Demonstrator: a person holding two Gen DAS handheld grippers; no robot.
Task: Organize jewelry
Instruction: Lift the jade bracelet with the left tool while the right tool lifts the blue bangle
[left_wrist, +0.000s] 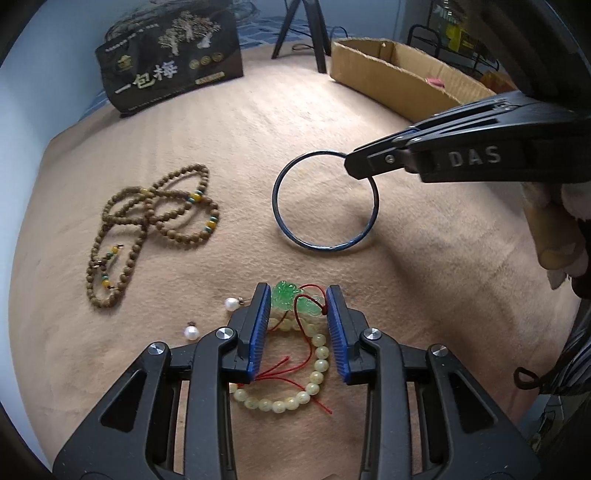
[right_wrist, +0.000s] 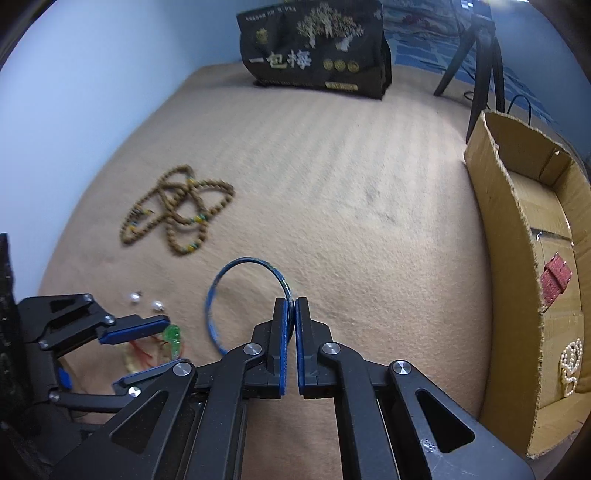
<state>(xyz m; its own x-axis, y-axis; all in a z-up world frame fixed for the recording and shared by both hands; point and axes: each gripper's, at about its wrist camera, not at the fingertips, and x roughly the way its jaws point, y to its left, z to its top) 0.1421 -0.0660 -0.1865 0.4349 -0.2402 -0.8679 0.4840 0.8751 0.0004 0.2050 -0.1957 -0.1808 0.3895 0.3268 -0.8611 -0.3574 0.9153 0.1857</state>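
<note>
Right gripper (right_wrist: 291, 310) pinches bangle (right_wrist: 221, 295); only right cam shows box (right_wrist: 509, 229) contents.

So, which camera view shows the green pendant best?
The left wrist view: the green pendant lies sharp and close between the open left gripper pads. The right wrist view shows it only small and blurred at the lower left.

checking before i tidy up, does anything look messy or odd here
The brown bead strand lies in tangled, crossing loops on the tan blanket. Two pearl pieces lie loose beside the pale bead bracelet.
</note>
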